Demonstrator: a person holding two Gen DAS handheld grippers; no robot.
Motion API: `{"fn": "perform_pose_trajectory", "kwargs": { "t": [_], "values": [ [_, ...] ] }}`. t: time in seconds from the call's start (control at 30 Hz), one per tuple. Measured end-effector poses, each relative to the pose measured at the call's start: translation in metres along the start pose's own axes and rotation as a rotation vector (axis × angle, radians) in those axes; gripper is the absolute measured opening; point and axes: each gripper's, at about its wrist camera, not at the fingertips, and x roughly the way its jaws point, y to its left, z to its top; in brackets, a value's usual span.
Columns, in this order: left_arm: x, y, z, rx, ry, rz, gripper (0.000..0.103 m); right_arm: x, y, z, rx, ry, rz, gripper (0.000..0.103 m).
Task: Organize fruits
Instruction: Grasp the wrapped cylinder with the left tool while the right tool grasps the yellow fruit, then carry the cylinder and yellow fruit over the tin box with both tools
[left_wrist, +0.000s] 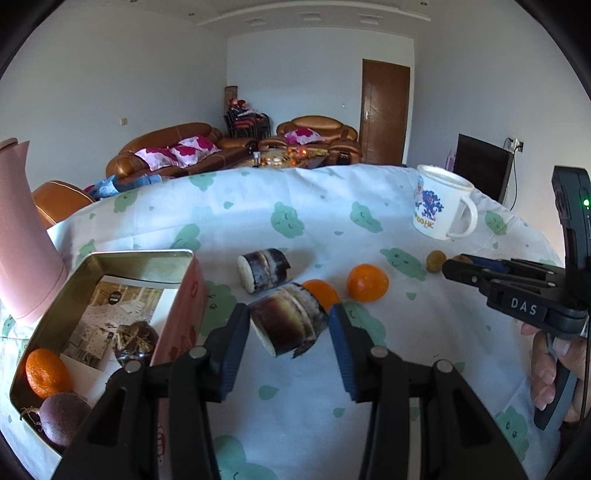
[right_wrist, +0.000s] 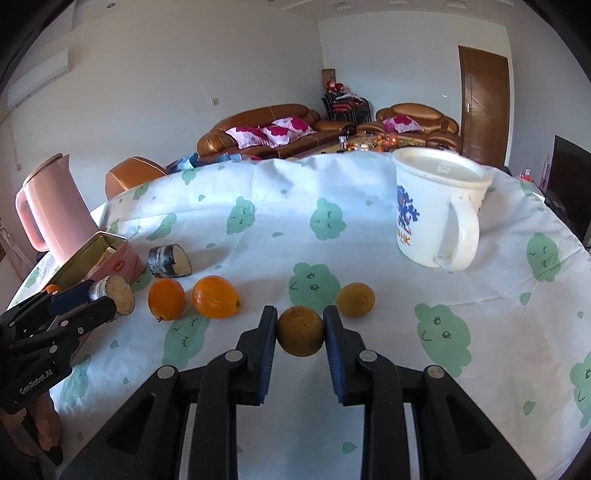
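My left gripper (left_wrist: 289, 312) is shut on a short dark piece of sugarcane (left_wrist: 290, 325), tilted with its pale cut end facing down-left. Just left of it stands an open tin box (left_wrist: 144, 254) holding an orange (left_wrist: 46, 373) and two dark purple fruits (left_wrist: 64, 417). A second sugarcane piece (left_wrist: 264, 269) and two oranges (right_wrist: 166, 298) (right_wrist: 216, 297) lie on the cloth. My right gripper (right_wrist: 301, 314) is shut on a small round brown fruit (right_wrist: 301, 332). A similar brown fruit (right_wrist: 355, 300) rests just beyond it to the right.
A pink kettle (left_wrist: 22, 236) stands behind the tin at the far left. A white printed mug (right_wrist: 439, 210) sits at the back right. The table wears a white cloth with green cloud prints (right_wrist: 314, 288). Sofas and a door lie beyond the far edge.
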Motion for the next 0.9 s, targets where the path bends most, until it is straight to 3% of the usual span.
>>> {"fn": "perform_pose_trajectory", "kwargs": {
  "t": [0.9],
  "values": [
    [-0.029,0.0,-0.008,-0.02,-0.109,0.084,0.046,-0.029,0.004,-0.002,-0.021,-0.145,-0.01,0.027]
  ]
}}
